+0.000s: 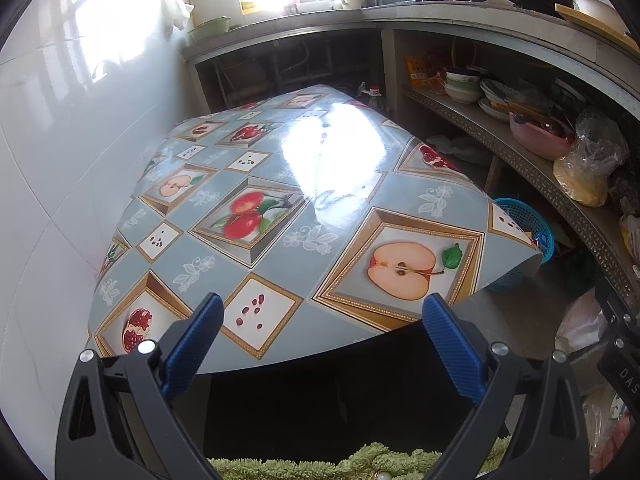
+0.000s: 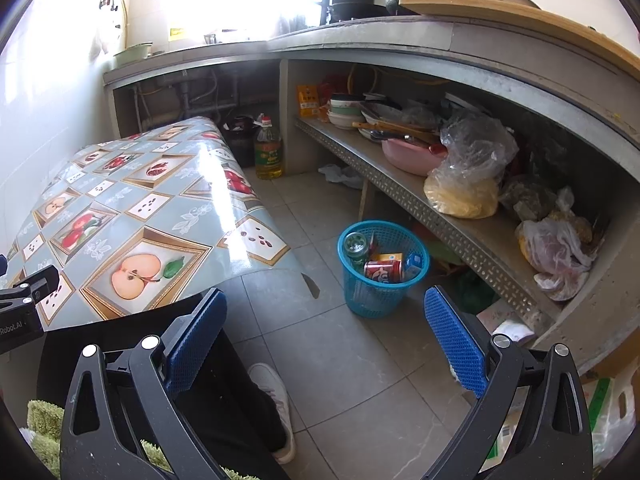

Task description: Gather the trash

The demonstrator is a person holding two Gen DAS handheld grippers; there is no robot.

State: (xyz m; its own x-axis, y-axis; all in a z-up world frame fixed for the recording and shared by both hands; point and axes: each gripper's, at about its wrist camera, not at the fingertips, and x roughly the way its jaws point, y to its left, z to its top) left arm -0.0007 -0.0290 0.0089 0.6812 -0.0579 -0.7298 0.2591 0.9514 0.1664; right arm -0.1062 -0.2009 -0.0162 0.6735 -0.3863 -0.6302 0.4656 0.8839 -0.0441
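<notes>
Showing only in the right view: red can (image 2: 382, 271) inside blue basket (image 2: 372, 300).

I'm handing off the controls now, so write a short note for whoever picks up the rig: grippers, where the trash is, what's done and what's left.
Left gripper: open, empty, above the near edge of the table.
Right gripper: open, empty, above the floor, facing the blue basket.
Trash: a red can, a glass jar and some small packages already lie in the basket, which stands on the floor right of the table.
Done: the tabletop shows no trash in either view.
Left: probably little; check the crumpled white scrap on the floor below the shelf.
</notes>
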